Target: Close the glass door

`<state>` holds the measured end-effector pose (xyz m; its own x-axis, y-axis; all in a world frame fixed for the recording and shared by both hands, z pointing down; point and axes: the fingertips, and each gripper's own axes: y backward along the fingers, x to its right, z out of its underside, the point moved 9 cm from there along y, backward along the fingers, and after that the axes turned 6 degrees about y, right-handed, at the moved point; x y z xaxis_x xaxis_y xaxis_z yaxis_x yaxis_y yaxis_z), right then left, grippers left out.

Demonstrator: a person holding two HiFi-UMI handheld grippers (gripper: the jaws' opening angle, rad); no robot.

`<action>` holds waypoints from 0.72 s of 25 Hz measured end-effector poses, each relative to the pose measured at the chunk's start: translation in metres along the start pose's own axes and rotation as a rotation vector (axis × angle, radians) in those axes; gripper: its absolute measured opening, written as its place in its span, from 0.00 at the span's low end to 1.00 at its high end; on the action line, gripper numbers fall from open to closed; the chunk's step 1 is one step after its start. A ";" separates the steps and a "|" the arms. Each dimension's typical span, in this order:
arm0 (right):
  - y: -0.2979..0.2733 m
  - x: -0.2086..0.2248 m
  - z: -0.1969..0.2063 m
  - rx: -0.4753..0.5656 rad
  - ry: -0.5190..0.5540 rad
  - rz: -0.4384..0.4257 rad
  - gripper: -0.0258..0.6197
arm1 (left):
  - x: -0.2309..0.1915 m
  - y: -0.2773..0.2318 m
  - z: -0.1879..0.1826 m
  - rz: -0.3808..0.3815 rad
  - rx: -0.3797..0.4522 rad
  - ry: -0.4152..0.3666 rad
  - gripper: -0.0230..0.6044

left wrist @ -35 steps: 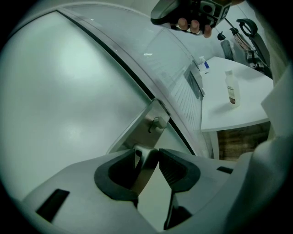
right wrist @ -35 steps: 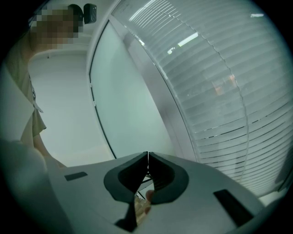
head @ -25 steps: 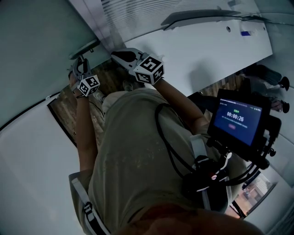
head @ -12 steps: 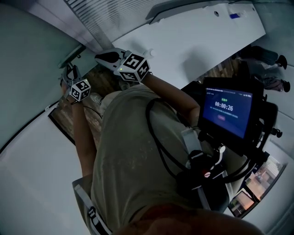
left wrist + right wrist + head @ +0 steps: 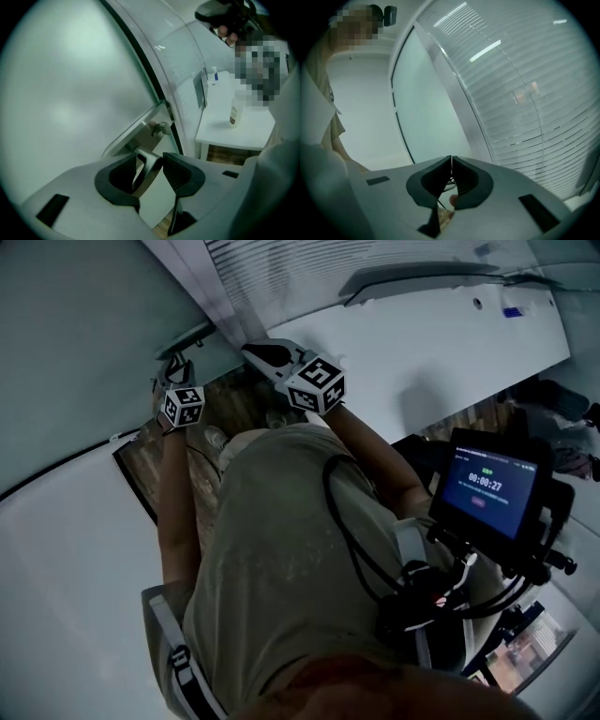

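The frosted glass door (image 5: pixel 75 343) fills the left of the head view, and its dark edge (image 5: pixel 145 70) runs down the left gripper view. A metal lever handle (image 5: pixel 143 171) sticks out from the door's lower edge, below a small round knob (image 5: pixel 160 127). My left gripper (image 5: pixel 154 159) is shut on this handle, with the bar pinched between the pads. In the head view the left gripper (image 5: pixel 173 371) reaches up to the handle (image 5: pixel 183 338). My right gripper (image 5: pixel 451 159) is shut with nothing in it and points at the slatted glass beside the door; in the head view the right gripper (image 5: pixel 267 352) is just right of the left one.
A glass wall with horizontal blinds (image 5: pixel 511 93) stands right of the door. A white table (image 5: pixel 248 133) carries a bottle (image 5: pixel 234 112) and a small spray bottle (image 5: pixel 214 75). A screen rig (image 5: pixel 492 488) hangs at the person's chest. The wooden floor (image 5: pixel 187 460) shows below the door.
The left gripper has rolled a little at the handle and sits slightly higher in the head view. The right gripper stays shut beside it. The head view swayed left and back.
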<state>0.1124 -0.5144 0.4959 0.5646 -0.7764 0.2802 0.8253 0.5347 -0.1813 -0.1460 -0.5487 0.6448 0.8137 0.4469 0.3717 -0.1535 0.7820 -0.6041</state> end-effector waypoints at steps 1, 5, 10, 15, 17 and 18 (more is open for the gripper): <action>0.001 0.001 -0.001 0.004 0.003 0.004 0.06 | -0.003 0.002 -0.001 0.029 0.014 0.028 0.32; 0.005 0.007 -0.005 0.009 0.018 0.014 0.06 | -0.014 0.027 -0.016 0.092 0.109 0.083 0.33; 0.015 0.020 -0.006 -0.007 0.036 0.026 0.06 | -0.011 0.066 -0.028 0.174 0.221 0.334 0.32; 0.028 0.034 -0.005 -0.057 0.064 0.015 0.06 | -0.002 0.094 -0.006 0.216 0.157 0.503 0.07; 0.033 0.039 -0.005 -0.078 0.072 0.012 0.06 | -0.003 0.103 0.008 0.214 0.129 0.552 0.07; 0.036 0.042 -0.005 -0.083 0.072 0.014 0.06 | -0.004 0.106 0.015 0.207 0.120 0.578 0.06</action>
<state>0.1653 -0.5293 0.4965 0.5729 -0.7926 0.2088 0.8135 0.5187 -0.2629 -0.1739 -0.4609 0.5894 0.9268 0.3138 -0.2064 -0.3755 0.7627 -0.5266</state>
